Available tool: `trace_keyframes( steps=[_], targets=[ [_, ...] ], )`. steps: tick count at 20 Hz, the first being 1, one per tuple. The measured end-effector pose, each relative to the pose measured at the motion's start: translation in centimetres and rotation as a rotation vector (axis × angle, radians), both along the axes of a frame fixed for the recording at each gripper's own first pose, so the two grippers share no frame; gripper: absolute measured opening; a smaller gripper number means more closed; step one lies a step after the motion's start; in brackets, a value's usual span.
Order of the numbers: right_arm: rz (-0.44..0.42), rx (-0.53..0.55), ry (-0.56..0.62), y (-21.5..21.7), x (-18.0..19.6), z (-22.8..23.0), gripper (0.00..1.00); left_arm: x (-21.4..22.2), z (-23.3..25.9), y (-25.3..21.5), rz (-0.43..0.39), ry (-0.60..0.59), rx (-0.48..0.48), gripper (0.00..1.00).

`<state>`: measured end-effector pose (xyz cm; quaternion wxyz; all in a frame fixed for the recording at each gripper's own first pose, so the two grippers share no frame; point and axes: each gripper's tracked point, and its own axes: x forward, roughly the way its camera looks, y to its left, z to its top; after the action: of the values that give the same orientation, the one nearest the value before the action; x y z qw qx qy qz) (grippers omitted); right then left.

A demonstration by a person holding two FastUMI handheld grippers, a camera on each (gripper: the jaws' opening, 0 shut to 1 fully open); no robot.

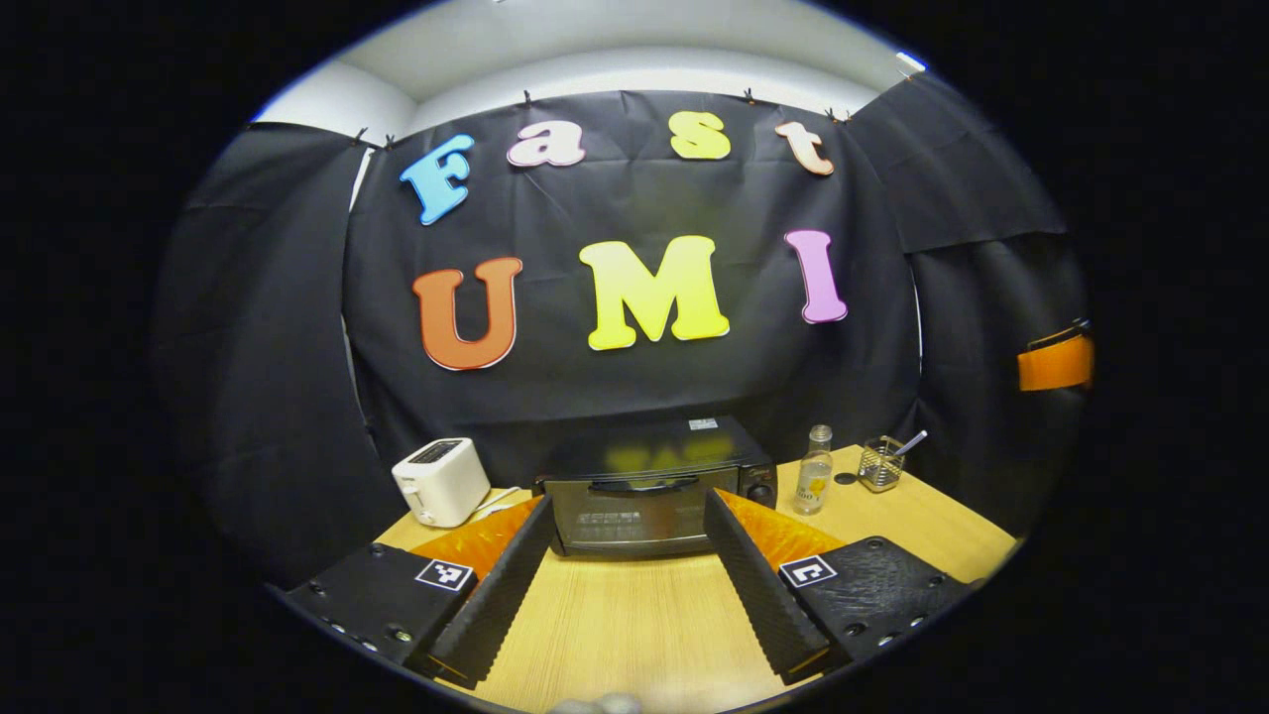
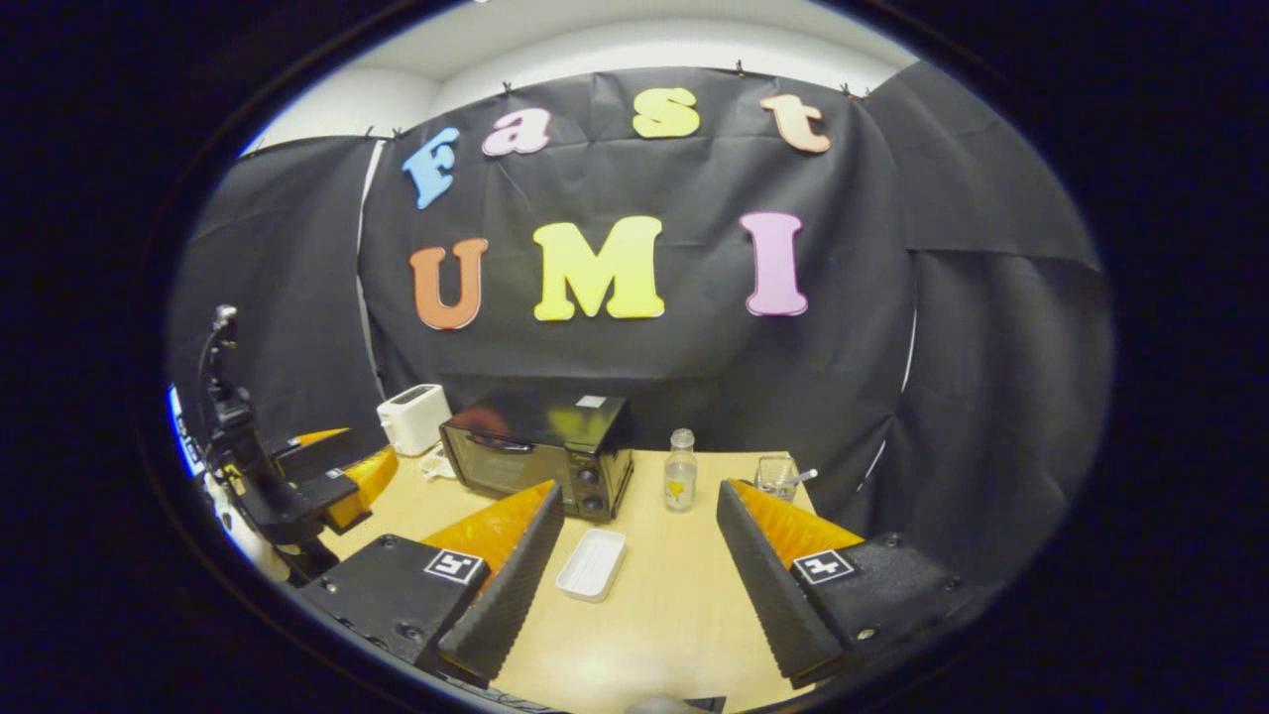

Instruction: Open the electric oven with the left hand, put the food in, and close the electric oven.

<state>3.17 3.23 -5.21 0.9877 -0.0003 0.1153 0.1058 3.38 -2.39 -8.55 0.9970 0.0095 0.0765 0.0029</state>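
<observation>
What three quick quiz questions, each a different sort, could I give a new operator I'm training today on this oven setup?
1. True or false: the oven door is already open.
2. Multiple choice: what lies on the table in front of the oven in the right gripper view? A) a white tray B) a mug C) a knife
3. Fill in: left of the oven stands a white ____.

Key
1. False: the door is closed, and the left gripper, jaws apart, faces it without touching.
2. A.
3. Toaster.
</observation>
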Motion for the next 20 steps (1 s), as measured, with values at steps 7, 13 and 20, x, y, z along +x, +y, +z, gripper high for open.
trace_keyframes(
  steps=[7, 13, 20],
  targets=[
    [0.069, 0.004, -0.081, -0.6, -7.0, -0.3, 0.99, -14.0, 4.6, 0.9, 0.082, -0.023, 0.001, 0.96],
    [0.023, 0.009, -0.069, -1.9, -10.6, -1.0, 0.96, -18.6, 7.4, 4.0, 0.126, -0.050, -0.032, 0.96],
    [-0.017, 0.012, -0.064, 0.0, -12.3, 0.0, 0.96, -19.6, 7.7, 6.6, 0.123, -0.059, -0.063, 0.96]
  ],
)
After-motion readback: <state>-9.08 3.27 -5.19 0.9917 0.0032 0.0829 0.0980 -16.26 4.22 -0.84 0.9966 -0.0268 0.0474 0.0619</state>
